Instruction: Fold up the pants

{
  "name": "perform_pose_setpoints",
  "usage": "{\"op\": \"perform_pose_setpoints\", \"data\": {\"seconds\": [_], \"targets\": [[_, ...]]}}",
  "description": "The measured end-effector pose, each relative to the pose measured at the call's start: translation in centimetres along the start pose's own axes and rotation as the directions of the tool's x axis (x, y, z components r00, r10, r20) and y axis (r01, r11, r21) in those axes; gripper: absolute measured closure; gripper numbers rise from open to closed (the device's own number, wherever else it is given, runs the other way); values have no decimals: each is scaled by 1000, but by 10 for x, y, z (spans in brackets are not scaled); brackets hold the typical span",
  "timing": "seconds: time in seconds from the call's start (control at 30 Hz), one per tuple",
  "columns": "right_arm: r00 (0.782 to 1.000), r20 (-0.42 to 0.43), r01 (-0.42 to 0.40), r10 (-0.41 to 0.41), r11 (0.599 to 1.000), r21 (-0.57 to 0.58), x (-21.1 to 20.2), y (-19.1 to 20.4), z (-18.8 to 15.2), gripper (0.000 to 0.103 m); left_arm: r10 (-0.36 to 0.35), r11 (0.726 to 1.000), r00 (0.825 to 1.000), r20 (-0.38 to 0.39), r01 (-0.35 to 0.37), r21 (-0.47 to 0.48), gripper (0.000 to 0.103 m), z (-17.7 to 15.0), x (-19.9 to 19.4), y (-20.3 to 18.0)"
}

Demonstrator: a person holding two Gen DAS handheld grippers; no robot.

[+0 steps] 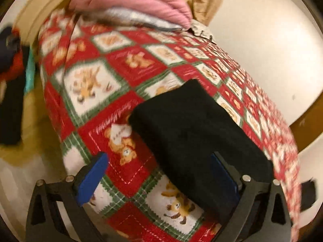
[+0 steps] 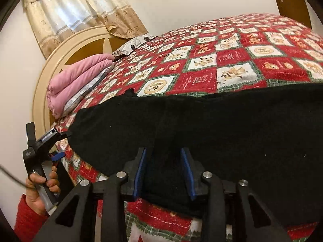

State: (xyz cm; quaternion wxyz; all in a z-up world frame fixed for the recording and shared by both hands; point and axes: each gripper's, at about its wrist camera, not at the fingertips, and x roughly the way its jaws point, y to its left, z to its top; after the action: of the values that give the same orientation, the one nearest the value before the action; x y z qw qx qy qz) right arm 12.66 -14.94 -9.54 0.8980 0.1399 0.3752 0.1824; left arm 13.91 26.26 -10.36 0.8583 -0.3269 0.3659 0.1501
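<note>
1. A bed with a red patchwork quilt (image 2: 232, 64) filled the frame; pink bedding (image 2: 76, 76) lay upper left.
2. Black pants (image 2: 222, 125) spread across the lower frame.
3. Right tool (image 2: 164, 173) stood half-parted around a pants fold.
4. Left tool (image 1: 159, 179) stood spread wide, the pants beside its right finger.

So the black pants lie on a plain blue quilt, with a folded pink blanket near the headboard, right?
Not quite. The quilt is red, white and green patchwork with bear prints, not plain blue, as the right wrist view shows. The black pants and pink blanket are as stated.
</note>
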Motion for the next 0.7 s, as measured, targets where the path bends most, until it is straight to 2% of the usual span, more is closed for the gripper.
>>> {"op": "perform_pose_setpoints", "data": {"seconds": [0.07, 0.13, 0.2, 0.3, 0.37, 0.43, 0.5, 0.57, 0.63, 0.7], "targets": [[1000, 8, 12, -12, 999, -36, -1, 7, -4, 54, -15, 999, 1000, -19, 15, -30, 4, -3, 6, 4], [999, 11, 32, -32, 996, -80, 1, 17, -5, 44, -13, 999, 1000, -1, 13, -30, 5, -5, 3, 3], [998, 10, 56, -55, 991, -118, 1, 23, -5, 40, -15, 1000, 1000, 12, 15, -6, 8, -5, 2, -2], [996, 16, 88, -87, 984, -153, 2, 30, -7, 39, -38, 999, 999, 18, 38, -17, 15, -1, 2, -3], [997, 15, 83, -82, 986, -147, 2, 28, -7, 38, -82, 996, 996, 24, 83, -40, 16, 3, 1, -2], [998, 12, 64, -63, 991, -121, 1, 24, -6, 38, -81, 996, 996, 29, 82, -47, 18, 3, 3, -2], [999, 13, 39, -38, 996, -84, 0, 19, -5, 38, -65, 998, 997, 48, 65, -5, 30, 0, 2, -8], [1000, 14, 15, -14, 998, -53, 0, 15, -4, 38, -84, 995, 996, 41, 82, 54, 40, -1, 4, -18], [1000, 11, 3, -2, 999, -39, -1, 13, -4, 38, -76, 993, 996, 45, 72, 89, 41, -2, 6, -24], [1000, 7, -3, 4, 1000, -31, -1, 12, -3, 38, -74, 994, 996, 51, 69, 83, 41, -1, 9, -22]]}}
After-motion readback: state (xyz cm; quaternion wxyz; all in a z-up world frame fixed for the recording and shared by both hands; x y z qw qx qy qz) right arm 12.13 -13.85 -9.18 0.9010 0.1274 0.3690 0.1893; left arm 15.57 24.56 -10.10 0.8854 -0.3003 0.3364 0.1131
